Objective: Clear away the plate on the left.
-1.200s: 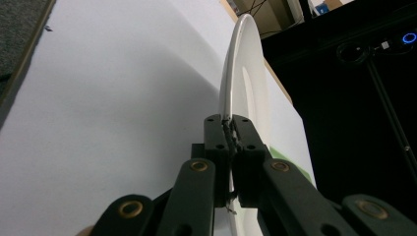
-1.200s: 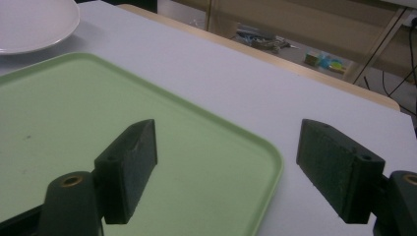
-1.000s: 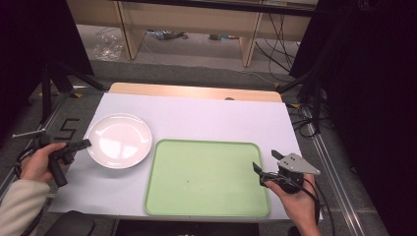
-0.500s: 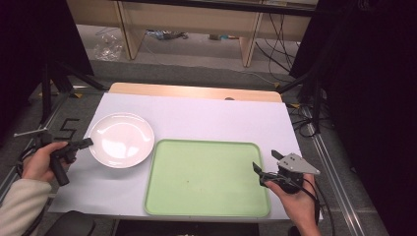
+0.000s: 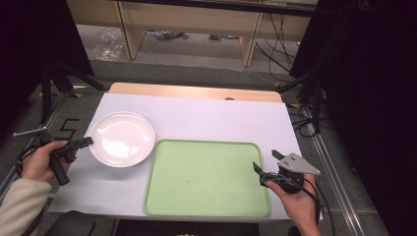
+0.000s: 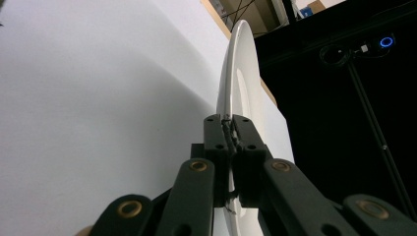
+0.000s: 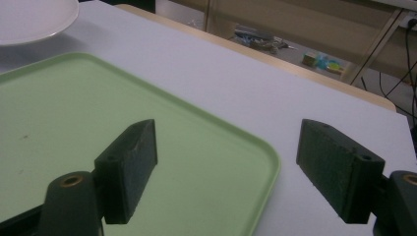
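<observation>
Grip on the plate (image 5: 122, 138) is the step you are carrying out: your left gripper (image 5: 84, 142) is clamping its jaws tight on the plate's left rim, and in the left gripper view the pads (image 6: 216, 135) are pinching that white edge between them. The plate is sitting on the white table (image 5: 206, 118) at your left, just beside the green tray (image 5: 206, 179), their edges nearly touching. Your right gripper (image 5: 265, 164) is hovering at the tray's right edge with its jaws standing wide apart and nothing between them, as the right gripper view is showing over the tray's near corner.

Judging from this, you are probably preparing to move the plate onto the tray. That is calling for a clean lift, keeping the plate level because you are pinching only a thin rim, then a short carry to the right and a gentle set-down on the bare tray.

Counting things: one plate, one tray, two grippers.
</observation>
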Demonstrator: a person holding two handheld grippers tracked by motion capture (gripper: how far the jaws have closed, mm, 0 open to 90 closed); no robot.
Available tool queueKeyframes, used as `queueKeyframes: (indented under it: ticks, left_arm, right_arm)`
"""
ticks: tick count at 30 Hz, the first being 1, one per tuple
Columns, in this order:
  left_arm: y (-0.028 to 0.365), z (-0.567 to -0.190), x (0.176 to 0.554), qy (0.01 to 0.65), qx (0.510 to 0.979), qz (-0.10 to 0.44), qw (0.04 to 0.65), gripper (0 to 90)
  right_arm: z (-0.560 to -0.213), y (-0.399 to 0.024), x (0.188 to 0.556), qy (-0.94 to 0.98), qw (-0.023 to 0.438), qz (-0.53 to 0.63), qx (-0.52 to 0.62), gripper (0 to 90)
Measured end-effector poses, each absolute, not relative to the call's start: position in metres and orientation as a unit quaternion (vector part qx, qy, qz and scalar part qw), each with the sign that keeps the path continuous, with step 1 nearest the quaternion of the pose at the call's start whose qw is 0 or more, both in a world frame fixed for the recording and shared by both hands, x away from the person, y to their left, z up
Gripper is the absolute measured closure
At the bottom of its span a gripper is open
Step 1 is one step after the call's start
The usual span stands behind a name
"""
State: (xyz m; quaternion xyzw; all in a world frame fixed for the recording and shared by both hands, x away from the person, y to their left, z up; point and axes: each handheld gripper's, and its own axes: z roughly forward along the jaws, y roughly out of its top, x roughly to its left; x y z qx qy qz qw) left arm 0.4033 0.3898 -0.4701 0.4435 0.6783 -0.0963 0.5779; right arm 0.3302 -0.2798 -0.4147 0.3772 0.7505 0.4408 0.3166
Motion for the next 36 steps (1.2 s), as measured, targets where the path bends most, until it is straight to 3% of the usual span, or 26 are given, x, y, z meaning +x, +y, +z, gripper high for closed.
queueKeyframes:
  ticks: [36]
  left_arm:
    - [0.353,-0.463,0.418,0.667,0.463,-0.125,0.57,85.3]
  right_arm:
    - [-0.414,-0.279,0.329,0.75,0.313,0.442,0.379,24.3]
